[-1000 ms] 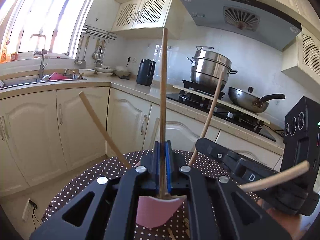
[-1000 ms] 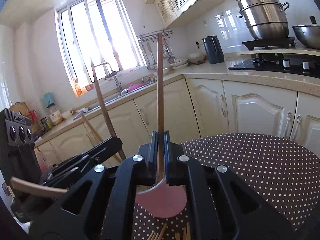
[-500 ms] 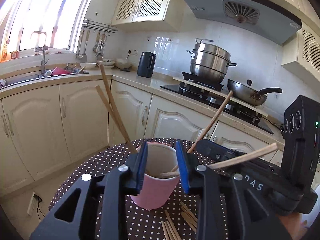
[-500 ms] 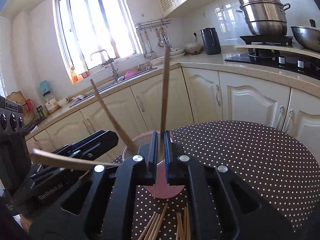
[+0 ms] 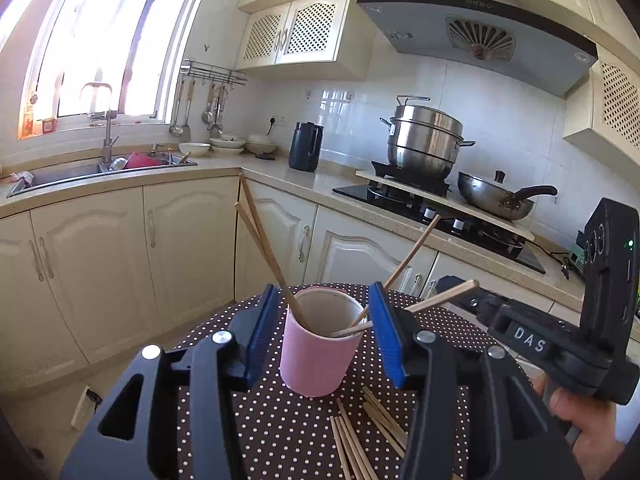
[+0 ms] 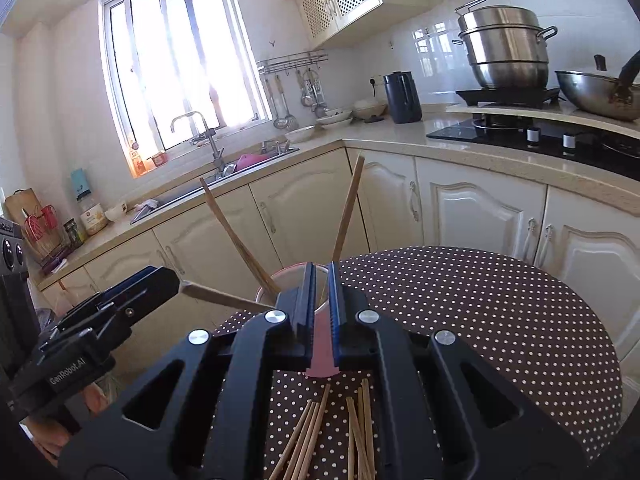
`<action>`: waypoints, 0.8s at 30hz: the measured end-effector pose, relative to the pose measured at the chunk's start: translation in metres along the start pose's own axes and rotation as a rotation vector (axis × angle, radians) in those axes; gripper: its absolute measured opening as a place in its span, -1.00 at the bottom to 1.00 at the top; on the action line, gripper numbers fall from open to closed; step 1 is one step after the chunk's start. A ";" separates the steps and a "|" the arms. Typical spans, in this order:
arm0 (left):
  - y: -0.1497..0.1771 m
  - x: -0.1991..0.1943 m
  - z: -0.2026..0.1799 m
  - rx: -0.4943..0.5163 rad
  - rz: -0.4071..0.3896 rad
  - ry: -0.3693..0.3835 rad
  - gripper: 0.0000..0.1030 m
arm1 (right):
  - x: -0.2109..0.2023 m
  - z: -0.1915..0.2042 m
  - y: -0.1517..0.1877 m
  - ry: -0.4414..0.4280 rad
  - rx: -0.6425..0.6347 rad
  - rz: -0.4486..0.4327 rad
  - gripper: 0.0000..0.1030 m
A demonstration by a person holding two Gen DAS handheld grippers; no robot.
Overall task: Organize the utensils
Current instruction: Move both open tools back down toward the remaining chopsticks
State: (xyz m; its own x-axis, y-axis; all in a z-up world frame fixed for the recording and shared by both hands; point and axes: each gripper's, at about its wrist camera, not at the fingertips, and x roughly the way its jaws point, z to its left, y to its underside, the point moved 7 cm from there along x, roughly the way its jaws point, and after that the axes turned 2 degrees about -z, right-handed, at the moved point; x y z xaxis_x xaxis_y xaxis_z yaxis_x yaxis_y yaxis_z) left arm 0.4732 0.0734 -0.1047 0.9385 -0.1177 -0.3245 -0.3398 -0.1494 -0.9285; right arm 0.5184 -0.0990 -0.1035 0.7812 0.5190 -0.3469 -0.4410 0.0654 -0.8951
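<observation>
A pink cup (image 5: 316, 352) stands on the round polka-dot table (image 5: 280, 432) with several wooden chopsticks (image 5: 264, 240) leaning in it. My left gripper (image 5: 324, 312) is open, its jaws on either side of the cup, empty. My right gripper (image 6: 321, 292) has its jaws slightly apart in front of the cup (image 6: 320, 360); a chopstick (image 6: 348, 212) leans in the cup just beyond it, free of the jaws. Loose chopsticks (image 6: 312, 432) lie on the table near me; they also show in the left wrist view (image 5: 360, 436).
The right gripper's body (image 5: 560, 340) sits at the right in the left wrist view. The left gripper (image 6: 100, 312) is at the left in the right wrist view. Kitchen cabinets (image 5: 120, 264), sink (image 5: 100, 168) and stove with pots (image 5: 428, 148) lie beyond the table.
Both grippers let go of their chopsticks, which now lean in the cup. The left jaws opened wide, the right only a little. Both grippers drew back from the cup.
</observation>
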 end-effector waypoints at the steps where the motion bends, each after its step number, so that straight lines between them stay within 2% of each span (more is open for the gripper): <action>1: 0.000 -0.003 -0.002 0.002 0.002 -0.001 -0.10 | -0.005 0.001 0.000 0.005 -0.001 -0.001 -0.86; 8: 0.012 -0.025 -0.007 0.021 0.050 -0.033 -0.10 | -0.036 0.004 0.010 0.015 -0.003 0.014 -0.86; 14: 0.040 -0.030 -0.011 0.040 0.147 -0.052 -0.10 | -0.053 0.006 0.030 0.020 -0.006 0.059 -0.86; 19: 0.070 -0.026 -0.013 0.067 0.260 -0.063 -0.10 | -0.056 0.004 0.050 0.022 -0.010 0.116 -0.86; 24: 0.109 -0.014 -0.014 0.070 0.420 -0.050 -0.10 | -0.052 -0.004 0.079 0.031 -0.011 0.205 -0.86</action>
State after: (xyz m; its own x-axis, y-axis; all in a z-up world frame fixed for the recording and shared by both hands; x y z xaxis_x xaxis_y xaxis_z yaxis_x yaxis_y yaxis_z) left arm 0.4224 0.0453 -0.1988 0.7217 -0.1057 -0.6841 -0.6901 -0.0312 -0.7231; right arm 0.4443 -0.1241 -0.1574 0.6890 0.4937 -0.5306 -0.5875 -0.0484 -0.8078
